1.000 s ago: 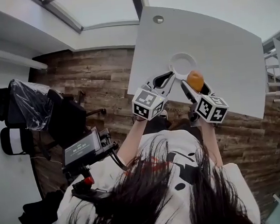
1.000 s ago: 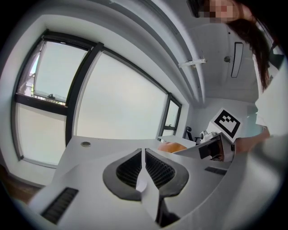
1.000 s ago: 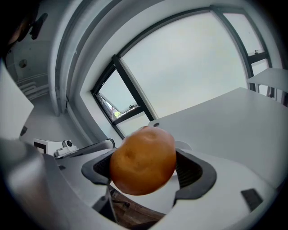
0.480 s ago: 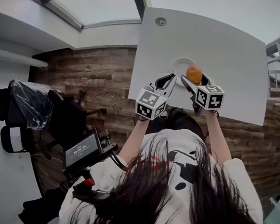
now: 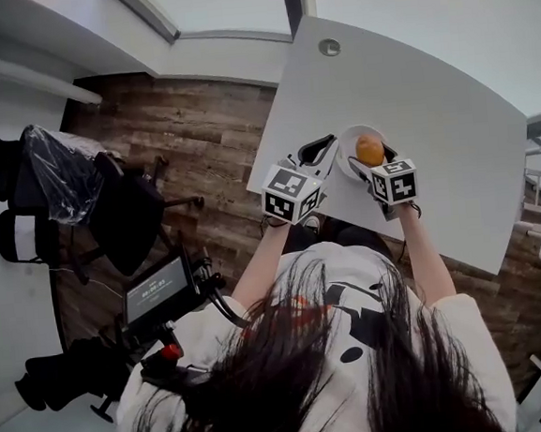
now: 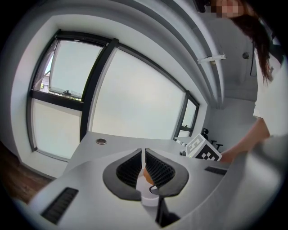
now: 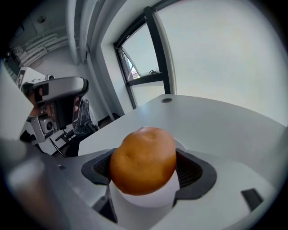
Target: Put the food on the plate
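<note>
- Gripping an orange (image 7: 143,159) in the right tongs (image 5: 369,153), pads pressed against its left and right flanks.
- Held directly over a white plate (image 5: 349,135); cannot tell whether resting on the plate or just above it.
- Plate set on a white worktop (image 5: 429,93), near the edge closest to the person.
- Left tongs (image 6: 143,152) pinched together to a thin slit, gripping nothing.
- Parked just beside the plate's left rim, tips aimed toward it; orange and plate visible past the slit in the left gripper view.
- Round grommet (image 5: 329,47) set in the worktop on the far side, well apart from the plate.
- Wood-plank floor (image 5: 207,141) beside the worktop.
</note>
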Demonstrator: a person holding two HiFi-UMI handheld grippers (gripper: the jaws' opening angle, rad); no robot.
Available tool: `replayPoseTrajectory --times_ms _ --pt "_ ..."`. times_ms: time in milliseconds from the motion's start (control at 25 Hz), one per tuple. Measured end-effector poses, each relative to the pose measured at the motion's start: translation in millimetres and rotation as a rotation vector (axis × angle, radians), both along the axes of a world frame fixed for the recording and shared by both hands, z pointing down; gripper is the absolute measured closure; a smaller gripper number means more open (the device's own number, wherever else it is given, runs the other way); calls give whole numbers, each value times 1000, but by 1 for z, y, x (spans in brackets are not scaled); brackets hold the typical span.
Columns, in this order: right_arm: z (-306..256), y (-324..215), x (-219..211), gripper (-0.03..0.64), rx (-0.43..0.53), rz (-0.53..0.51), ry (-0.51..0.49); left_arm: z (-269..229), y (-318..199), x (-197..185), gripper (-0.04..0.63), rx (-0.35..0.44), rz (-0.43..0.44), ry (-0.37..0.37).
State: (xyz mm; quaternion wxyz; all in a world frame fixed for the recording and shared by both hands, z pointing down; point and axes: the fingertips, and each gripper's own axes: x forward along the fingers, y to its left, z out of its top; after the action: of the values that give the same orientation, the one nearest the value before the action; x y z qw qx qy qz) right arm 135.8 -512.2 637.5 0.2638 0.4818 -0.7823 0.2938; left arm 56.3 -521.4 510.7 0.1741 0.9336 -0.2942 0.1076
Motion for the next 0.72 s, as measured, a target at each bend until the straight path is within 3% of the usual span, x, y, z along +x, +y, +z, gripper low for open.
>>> replayPoseTrajectory --times_ms 720 --pt "19 -13 -15 212 -47 -97 14 7 -11 0 580 -37 -27 -24"
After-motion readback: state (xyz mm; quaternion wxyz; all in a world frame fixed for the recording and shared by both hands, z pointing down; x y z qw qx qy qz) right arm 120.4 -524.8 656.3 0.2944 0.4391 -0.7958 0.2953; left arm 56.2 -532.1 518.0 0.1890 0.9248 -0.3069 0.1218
